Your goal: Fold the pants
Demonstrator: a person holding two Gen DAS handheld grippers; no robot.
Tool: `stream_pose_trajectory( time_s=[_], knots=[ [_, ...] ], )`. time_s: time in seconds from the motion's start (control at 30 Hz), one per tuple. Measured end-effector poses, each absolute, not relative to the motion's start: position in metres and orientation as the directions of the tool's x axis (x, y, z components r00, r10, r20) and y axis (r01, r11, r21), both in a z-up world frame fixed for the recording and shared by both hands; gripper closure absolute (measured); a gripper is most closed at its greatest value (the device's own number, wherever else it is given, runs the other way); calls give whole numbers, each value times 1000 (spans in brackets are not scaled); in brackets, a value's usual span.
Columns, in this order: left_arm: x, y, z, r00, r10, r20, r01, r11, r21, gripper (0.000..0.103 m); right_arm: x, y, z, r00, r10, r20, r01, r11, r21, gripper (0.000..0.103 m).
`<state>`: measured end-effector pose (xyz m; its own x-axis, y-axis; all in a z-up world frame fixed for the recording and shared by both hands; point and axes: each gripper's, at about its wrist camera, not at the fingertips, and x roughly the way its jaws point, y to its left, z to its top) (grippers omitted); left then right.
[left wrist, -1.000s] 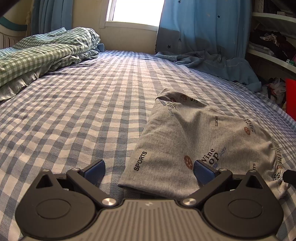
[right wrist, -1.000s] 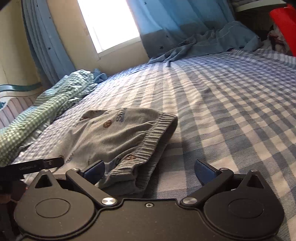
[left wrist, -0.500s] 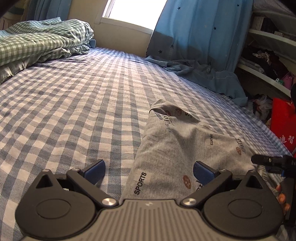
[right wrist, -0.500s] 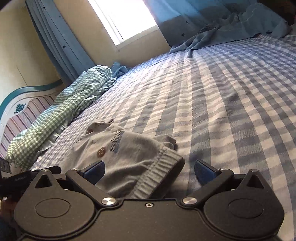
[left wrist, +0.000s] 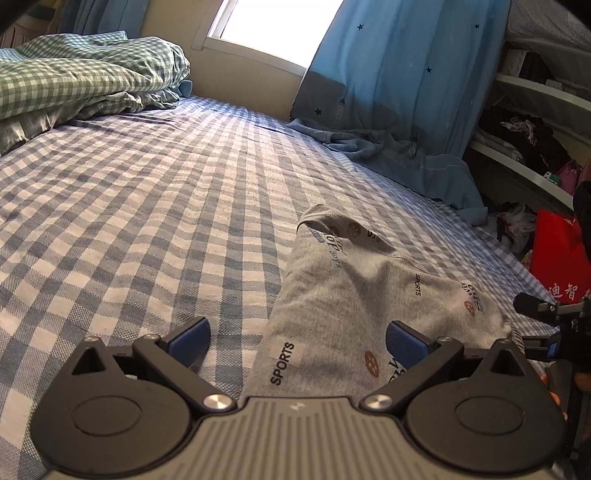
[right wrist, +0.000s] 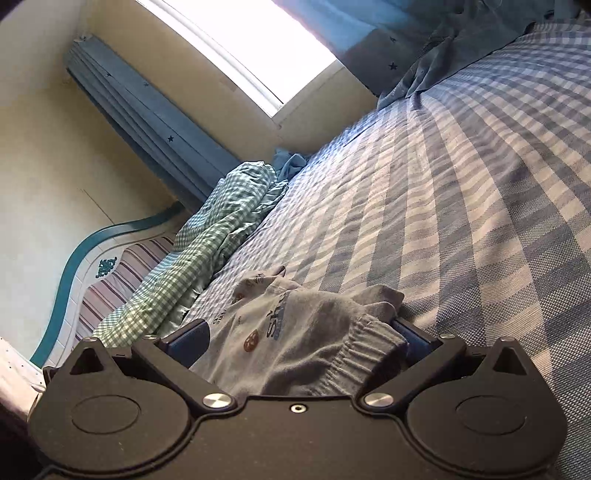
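Now: pants (left wrist: 354, 295), folded; both claws, left (left wrist: 297, 336) and right (right wrist: 301, 338), wide. Close squarely on waistband (right wrist: 364, 354); lift evenly.

1. A bed (left wrist: 155, 206) covered by a blue-and-white checked sheet fills most of both views.
2. A green gingham quilt (left wrist: 81, 81) lies bunched at the bed's far left edge, beside a headboard (right wrist: 74, 266) with teal trim and striped padding.
3. Bright daylight pours through a window (left wrist: 273, 29) in the cream wall (right wrist: 48, 147) beyond the bed.
4. Blue curtains with small dark stars (left wrist: 406, 74) hang on both sides of the window; the right one pools onto the sheet.
5. White shelves (left wrist: 535, 122) at right hold dark, jumbled clothes.
6. A red bag with white characters (left wrist: 557, 254) sits below the shelves, beside the bed.
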<state>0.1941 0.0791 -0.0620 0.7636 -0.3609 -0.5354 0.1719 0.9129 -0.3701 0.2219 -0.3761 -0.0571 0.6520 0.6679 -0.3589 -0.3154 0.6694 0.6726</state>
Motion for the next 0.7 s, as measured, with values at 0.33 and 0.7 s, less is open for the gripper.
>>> stream_pose_trajectory(
  time_s=[0.33, 0.7],
  knots=[
    [194, 78, -59, 761, -349, -547, 158, 917, -365, 0, 219, -363, -55, 669, 628, -397, -305, 720, 623, 1],
    [202, 83, -45, 704, -314, -637, 58, 919, -389, 32, 217, -370, -58, 715, 560, -419, -226, 751, 620, 27]
  ],
)
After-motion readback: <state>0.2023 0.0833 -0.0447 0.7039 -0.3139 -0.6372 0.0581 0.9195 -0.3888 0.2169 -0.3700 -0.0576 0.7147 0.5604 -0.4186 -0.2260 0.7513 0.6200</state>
